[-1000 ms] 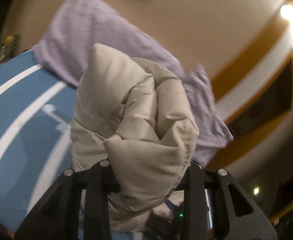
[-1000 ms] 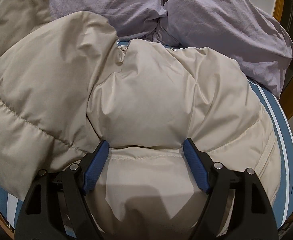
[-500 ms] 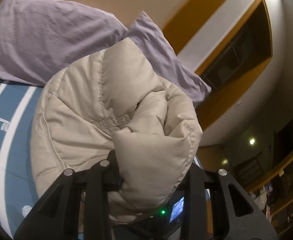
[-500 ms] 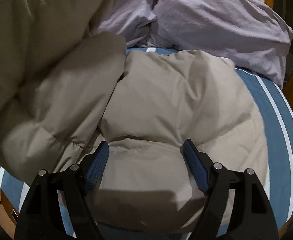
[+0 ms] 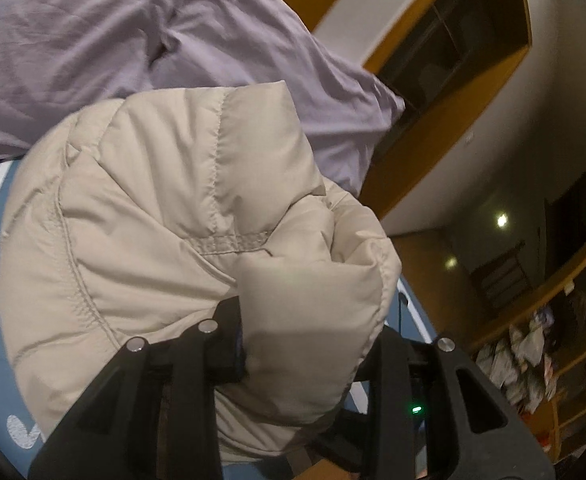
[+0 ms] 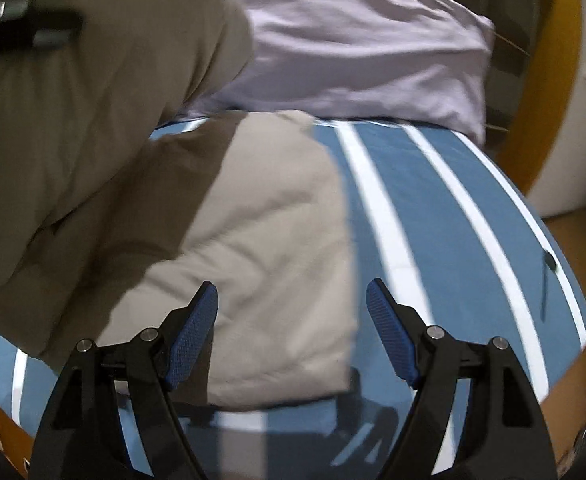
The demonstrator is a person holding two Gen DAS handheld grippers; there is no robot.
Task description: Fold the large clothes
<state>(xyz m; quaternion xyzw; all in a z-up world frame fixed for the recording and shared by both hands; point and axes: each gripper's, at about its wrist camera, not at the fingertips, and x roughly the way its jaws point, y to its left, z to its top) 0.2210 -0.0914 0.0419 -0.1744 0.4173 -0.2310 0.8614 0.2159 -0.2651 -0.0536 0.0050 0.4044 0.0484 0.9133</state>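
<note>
A beige puffer jacket (image 5: pixel 165 220) lies on a blue bed with white stripes. My left gripper (image 5: pixel 305 344) is shut on a thick bunched fold of the jacket and holds it lifted above the bed; its fingertips are hidden in the fabric. In the right wrist view the jacket (image 6: pixel 253 248) lies partly flat on the bed, and a lifted part hangs at the upper left (image 6: pixel 93 92). My right gripper (image 6: pixel 293 336) is open and empty, just above the jacket's right edge.
A crumpled lilac sheet (image 5: pixel 93 52) lies at the far side of the bed and also shows in the right wrist view (image 6: pixel 353 48). The striped bed cover (image 6: pixel 453 220) is bare to the right of the jacket. Wooden wall trim (image 5: pixel 433 128) and shelves (image 5: pixel 553 340) stand beyond.
My left gripper has swung over with the jacket fold held. My right gripper has let go of the jacket and pulled back and to the right, so bare striped cover now shows.
</note>
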